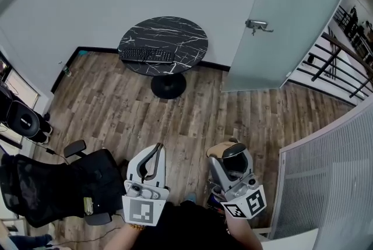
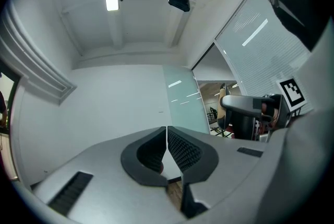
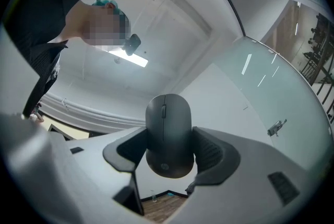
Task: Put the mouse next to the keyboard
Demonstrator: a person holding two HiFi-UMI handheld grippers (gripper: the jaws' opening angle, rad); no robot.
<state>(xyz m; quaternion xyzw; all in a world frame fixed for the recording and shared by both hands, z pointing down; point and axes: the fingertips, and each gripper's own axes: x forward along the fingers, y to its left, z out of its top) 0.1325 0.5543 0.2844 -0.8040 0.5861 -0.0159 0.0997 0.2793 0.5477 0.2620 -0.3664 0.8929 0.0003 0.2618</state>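
A dark grey mouse (image 3: 169, 134) sits clamped between the pads of my right gripper (image 3: 170, 151), held up toward the ceiling. From the head view the mouse (image 1: 233, 151) shows at the tip of the right gripper (image 1: 232, 157), low in the picture near my body. A black keyboard (image 1: 147, 55) lies on a round black marble table (image 1: 180, 39) far across the room. My left gripper (image 1: 152, 157) is shut with nothing in it, its pads (image 2: 183, 151) pressed together.
A wood floor (image 1: 192, 109) lies between me and the table. A black office chair (image 1: 58, 182) stands at the lower left. A frosted glass door (image 1: 280, 21) is behind the table at right, with stair railings (image 1: 344, 62) beyond. A ribbed panel (image 1: 332, 185) stands at the right.
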